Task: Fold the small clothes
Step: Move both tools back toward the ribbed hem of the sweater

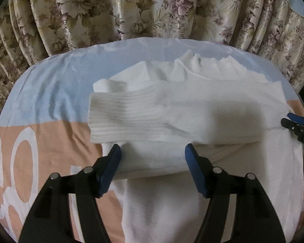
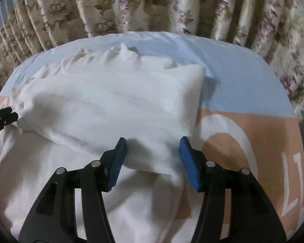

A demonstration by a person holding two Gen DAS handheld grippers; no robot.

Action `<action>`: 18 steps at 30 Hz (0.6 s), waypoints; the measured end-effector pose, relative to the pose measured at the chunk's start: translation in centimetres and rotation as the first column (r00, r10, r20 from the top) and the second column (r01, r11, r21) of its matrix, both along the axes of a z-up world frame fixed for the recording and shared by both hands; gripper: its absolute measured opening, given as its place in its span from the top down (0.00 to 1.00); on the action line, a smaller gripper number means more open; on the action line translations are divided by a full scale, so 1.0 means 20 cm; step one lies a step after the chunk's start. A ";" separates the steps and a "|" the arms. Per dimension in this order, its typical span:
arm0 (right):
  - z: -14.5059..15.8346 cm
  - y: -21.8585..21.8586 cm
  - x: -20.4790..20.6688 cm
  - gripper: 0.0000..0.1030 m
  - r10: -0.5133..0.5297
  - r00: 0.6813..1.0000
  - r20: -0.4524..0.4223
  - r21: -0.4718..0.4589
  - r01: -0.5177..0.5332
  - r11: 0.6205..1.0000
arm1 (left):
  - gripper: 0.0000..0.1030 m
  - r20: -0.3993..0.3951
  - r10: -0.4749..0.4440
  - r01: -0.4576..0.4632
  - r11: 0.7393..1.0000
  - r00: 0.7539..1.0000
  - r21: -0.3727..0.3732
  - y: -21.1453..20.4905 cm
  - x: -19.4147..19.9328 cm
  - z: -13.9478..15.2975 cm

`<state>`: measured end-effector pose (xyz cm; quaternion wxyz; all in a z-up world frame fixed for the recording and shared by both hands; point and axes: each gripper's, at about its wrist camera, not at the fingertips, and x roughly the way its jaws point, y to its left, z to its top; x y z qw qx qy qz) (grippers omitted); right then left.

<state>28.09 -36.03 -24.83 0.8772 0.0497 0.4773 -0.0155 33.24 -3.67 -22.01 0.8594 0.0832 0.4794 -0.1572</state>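
Note:
A white garment lies partly folded on the bed, with a ribbed cuff folded across its top at the left. My left gripper is open, its blue pads on either side of the folded front edge, holding nothing. In the right wrist view the same white garment shows its folded layer. My right gripper is open just over the fold's front edge. Each gripper's tip shows at the edge of the other view, the right one and the left one.
The bed sheet is light blue at the back and peach with white letters in front. A flowered curtain hangs right behind the bed's far edge.

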 end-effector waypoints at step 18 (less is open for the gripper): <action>0.26 0.20 -0.30 0.03 -0.046 0.992 0.119 0.022 0.044 0.999 | 0.08 0.057 0.068 -0.065 0.997 0.996 -0.048 0.12 -0.30 0.21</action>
